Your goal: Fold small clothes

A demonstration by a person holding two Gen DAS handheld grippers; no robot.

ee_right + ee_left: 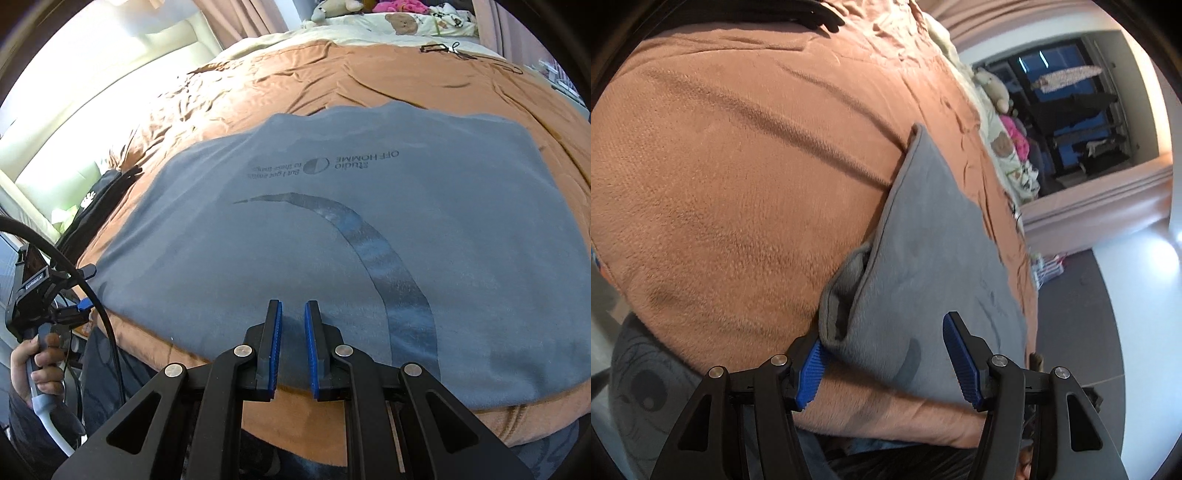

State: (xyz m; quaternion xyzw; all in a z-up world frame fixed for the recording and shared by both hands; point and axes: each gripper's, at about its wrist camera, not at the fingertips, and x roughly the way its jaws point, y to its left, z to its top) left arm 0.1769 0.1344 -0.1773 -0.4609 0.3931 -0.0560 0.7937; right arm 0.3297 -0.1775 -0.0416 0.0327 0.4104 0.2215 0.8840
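1 grey garment (369, 236) lies spread flat on the brown blanket (258, 85), its near hem close to the blanket's near edge. Its underside and any sleeves are hidden, and the small print beside the words "Studio OFF HOMME" is too blurred to read.

Right gripper (293, 306): tips over the garment's near hem, jaws nearly together with a narrow gap; whether cloth is pinched between them cannot be told.

Left gripper (886, 354): at the garment's folded side edge (846, 295), jaws apart, 1 pad (812, 369) just beside the fold, the other (960, 354) over the cloth, neither pressing it. In the right wrist view, 1 hand (40, 365) grips this tool's handle, partly cut off by the frame.

Beyond the garment, at the blanket's far end, soft toys (399, 7) lie in a heap, their count unclear.
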